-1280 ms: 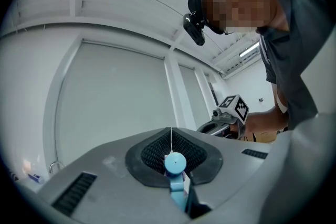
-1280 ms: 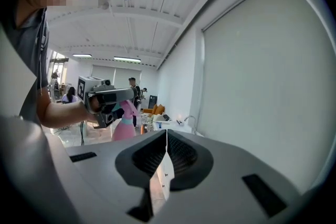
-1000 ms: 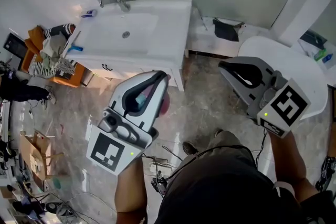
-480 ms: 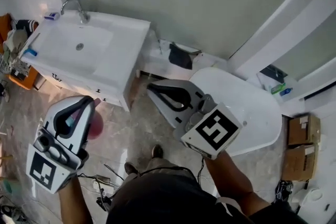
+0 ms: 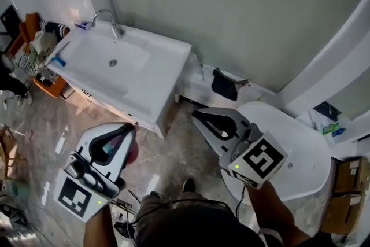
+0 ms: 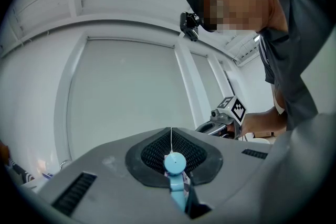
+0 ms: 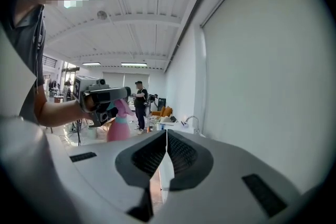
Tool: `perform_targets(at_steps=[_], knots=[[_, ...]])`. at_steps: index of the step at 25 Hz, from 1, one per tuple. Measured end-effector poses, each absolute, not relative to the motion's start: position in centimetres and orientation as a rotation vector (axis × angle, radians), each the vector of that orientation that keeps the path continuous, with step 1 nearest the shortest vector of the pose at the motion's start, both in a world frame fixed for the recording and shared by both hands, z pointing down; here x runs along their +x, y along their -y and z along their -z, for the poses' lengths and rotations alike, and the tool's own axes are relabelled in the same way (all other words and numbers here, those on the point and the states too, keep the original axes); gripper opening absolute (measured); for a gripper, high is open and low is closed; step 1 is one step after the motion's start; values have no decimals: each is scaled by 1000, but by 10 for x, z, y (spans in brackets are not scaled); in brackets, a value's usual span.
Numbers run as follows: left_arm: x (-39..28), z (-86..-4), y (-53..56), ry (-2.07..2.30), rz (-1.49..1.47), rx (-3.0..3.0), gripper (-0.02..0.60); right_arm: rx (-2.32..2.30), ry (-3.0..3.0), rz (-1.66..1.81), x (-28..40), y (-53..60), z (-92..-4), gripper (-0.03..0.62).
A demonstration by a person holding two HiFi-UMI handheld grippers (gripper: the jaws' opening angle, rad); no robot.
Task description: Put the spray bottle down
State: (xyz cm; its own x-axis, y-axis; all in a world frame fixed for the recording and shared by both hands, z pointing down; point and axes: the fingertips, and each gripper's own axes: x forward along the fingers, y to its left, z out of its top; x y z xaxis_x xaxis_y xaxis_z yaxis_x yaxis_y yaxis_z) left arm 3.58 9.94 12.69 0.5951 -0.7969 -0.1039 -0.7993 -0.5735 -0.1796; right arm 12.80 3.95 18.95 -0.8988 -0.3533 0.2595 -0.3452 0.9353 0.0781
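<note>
Spray bottle (image 5: 132,153) in left gripper (image 5: 125,131), sink (image 5: 151,70) nearby

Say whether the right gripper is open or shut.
Shut: the right gripper shows its jaws pressed together in its own view, nothing between.

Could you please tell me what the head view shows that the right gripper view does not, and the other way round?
Only the head view: the dark cloth on a low white ledge, and the white round top.

Only the right gripper view: a person standing far back and the ceiling lights.

Both: the left gripper shut on the pink spray bottle, the faucet, and the right gripper with its jaws together.
</note>
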Motion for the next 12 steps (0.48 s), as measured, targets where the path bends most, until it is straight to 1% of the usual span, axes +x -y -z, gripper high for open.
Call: perform_targets(at_steps=[3, 6, 12], knots=[[36, -129, -103, -1348, -18, -2636, 9, 535, 2812, 35, 130, -39, -186, 9], [22, -133, -110, -1344, 7, -2641, 9, 532, 2816, 62, 117, -47, -187, 9], [-3, -135, -104, -1276, -47, -2689, 9, 615, 2775, 55, 98, -50, -186, 9]])
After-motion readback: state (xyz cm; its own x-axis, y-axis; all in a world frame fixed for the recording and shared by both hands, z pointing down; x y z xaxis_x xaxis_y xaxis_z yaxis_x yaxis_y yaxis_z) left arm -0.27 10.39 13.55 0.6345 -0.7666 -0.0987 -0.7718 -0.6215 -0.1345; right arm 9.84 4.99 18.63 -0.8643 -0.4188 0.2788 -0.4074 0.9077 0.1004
